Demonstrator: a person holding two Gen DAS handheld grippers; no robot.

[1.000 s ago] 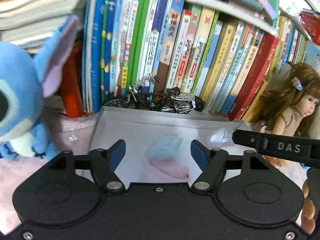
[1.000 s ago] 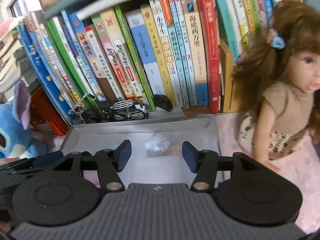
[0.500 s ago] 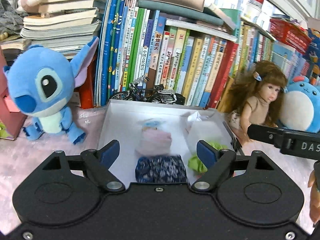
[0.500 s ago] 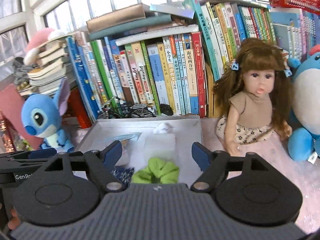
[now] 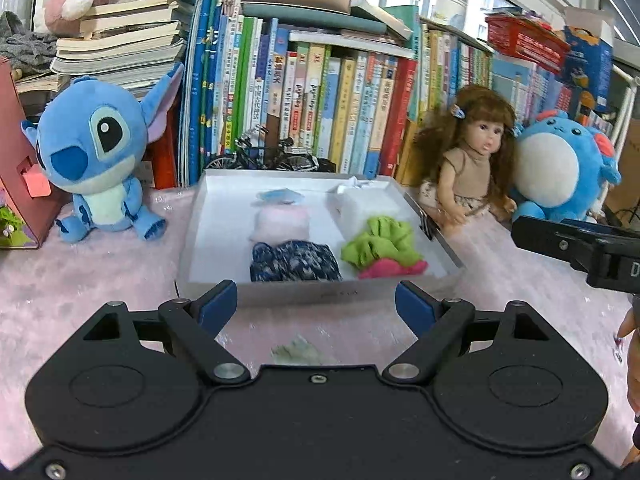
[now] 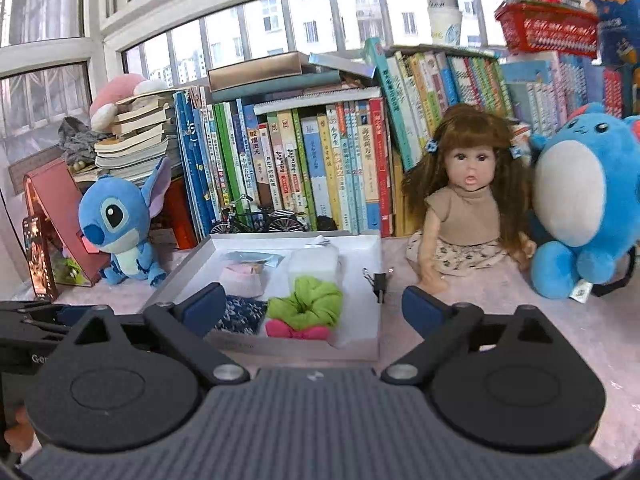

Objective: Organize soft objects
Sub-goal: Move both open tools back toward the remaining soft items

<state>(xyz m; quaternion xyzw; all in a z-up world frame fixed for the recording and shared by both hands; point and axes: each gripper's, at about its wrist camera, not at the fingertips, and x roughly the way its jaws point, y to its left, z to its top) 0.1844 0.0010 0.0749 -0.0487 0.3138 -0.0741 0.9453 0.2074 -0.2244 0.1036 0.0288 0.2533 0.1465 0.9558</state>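
A shallow white box (image 5: 280,294) lies on the pink tablecloth. It holds a dark blue patterned cloth (image 5: 294,266), a pink cloth (image 5: 282,222), a light blue piece (image 5: 278,196), a white bag (image 5: 368,204), a green scrunchie (image 5: 378,246) and a pink scrunchie (image 5: 394,270). My left gripper (image 5: 316,306) hangs just before the box's front wall, its jaws opening with nothing between them. My right gripper (image 6: 313,309) stands beside it, in front of the same box (image 6: 360,350), jaws opening wide and empty. A small greenish scrap (image 5: 298,354) lies on the cloth under the left gripper.
A blue big-eared plush (image 5: 96,160) sits left of the box. A long-haired doll (image 5: 476,160) and a round blue plush (image 5: 560,168) sit to its right. A row of books (image 5: 320,100) and a model bicycle (image 5: 268,156) stand behind. A binder clip (image 6: 379,282) grips the box's right rim.
Both grippers have drawn back from inside the box to in front of it. Their jaws have spread wider. The whole box and the toys beside it have come into view.
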